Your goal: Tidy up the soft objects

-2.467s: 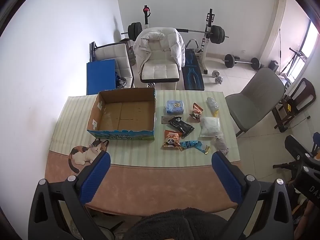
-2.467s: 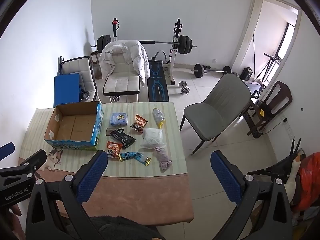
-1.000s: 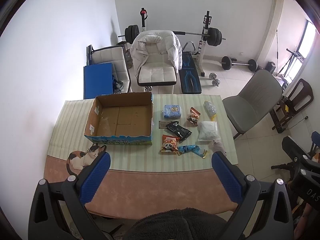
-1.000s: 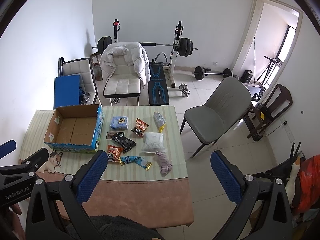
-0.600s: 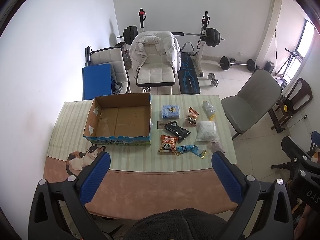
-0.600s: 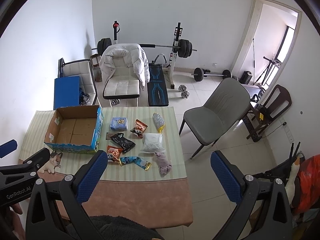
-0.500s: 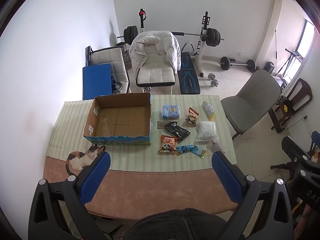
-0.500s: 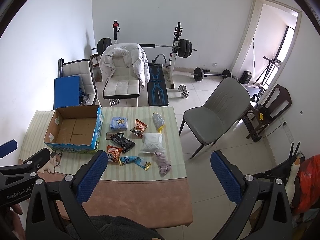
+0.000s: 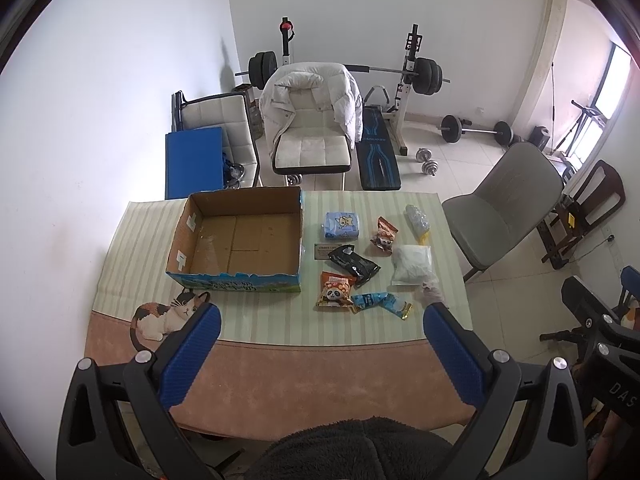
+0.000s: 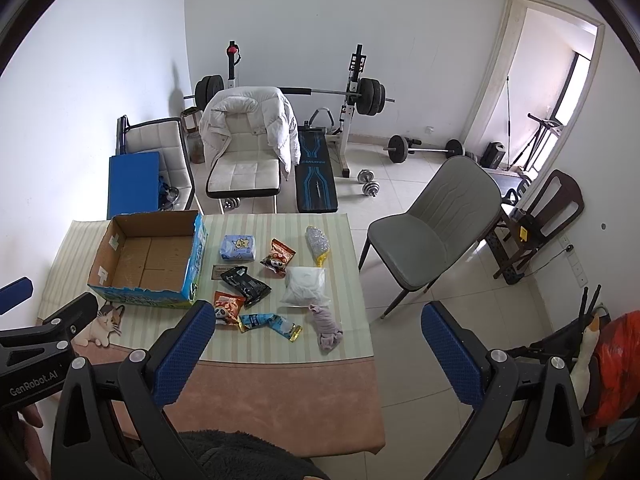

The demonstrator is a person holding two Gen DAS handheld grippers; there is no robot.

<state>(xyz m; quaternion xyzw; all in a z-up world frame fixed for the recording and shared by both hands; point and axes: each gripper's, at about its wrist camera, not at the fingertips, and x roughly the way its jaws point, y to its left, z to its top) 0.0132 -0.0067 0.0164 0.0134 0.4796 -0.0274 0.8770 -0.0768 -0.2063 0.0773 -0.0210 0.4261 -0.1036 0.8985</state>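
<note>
Left wrist view | left gripper (image 9: 318,322) and right gripper (image 10: 316,322) hovering wide open, empty, above table (image 9: 280,376) | soft packets (image 9: 362,264) lying right of empty cardboard box (image 9: 240,240) | sorting seemingly not begun; next: descending onto one packet.

High above a striped table (image 9: 132,240), the left gripper (image 9: 320,322) hangs with its blue-padded jaws spread wide, holding nothing. An open cardboard box (image 9: 240,240) sits at about 11 o'clock from the gripper. A spread of small packets lies at 12 to 1 o'clock: a pale blue pack (image 9: 341,226) just beside the box, a black pouch (image 9: 354,264), a panda snack bag (image 9: 335,290), a blue wrapper (image 9: 382,304), a white bag (image 9: 412,265) and a red-brown snack packet (image 9: 384,235). A cat picture (image 9: 168,316) marks the table at 9 o'clock. Beyond the table's far edge stand a cream chair (image 9: 312,148) draped with a white jacket (image 9: 310,80), and a barbell rack (image 9: 412,76).
</note>
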